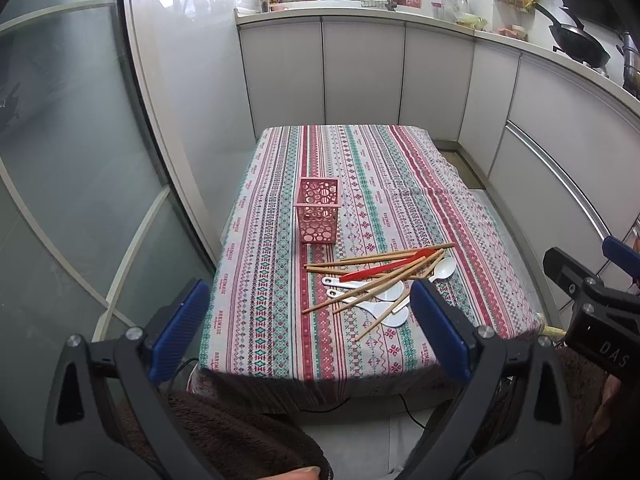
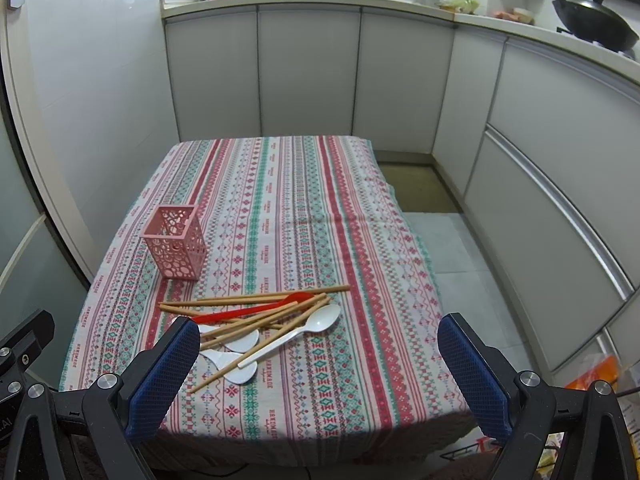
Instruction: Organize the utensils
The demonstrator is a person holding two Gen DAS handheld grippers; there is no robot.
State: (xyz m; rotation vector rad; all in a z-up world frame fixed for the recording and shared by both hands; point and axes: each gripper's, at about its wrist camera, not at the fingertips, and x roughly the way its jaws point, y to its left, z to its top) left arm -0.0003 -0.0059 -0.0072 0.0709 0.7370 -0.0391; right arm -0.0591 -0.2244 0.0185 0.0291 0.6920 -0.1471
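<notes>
1. Utensil pile (image 1: 380, 284) (image 2: 260, 324) lies on the near part of the table, toward its right side as seen from the left wrist view: wooden chopsticks (image 1: 376, 258) (image 2: 256, 301) crossed loosely over one another, a red spoon (image 1: 384, 268) (image 2: 256, 309) running through them, white spoons (image 1: 394, 312) (image 2: 296, 336) under and beside them.
2. One white spoon sits at the right edge of the pile, bowl pointing away — its handle runs back toward the other spoons.
3. Pink holder (image 1: 318, 216) (image 2: 176, 242), square with a cut-out circle pattern, stands upright on the cloth, behind and to the left of the pile, apart from it. Nothing visible inside it.
4. Tablecloth (image 1: 400, 176) (image 2: 320, 200) — striped red, green and white — covers the whole table and hangs over the near edge.
5. Left gripper (image 1: 310, 324): blue pads wide apart, nothing between them, held off the near edge of the table.
6. Right gripper (image 2: 318, 376): blue pads also wide apart, nothing held, likewise off the near edge; its left pad overlaps the pile in view.
7. Surroundings: white cabinets (image 1: 360, 72) (image 2: 308, 72) behind the table, a wok (image 1: 576, 42) (image 2: 596, 20) on the counter at right.
</notes>
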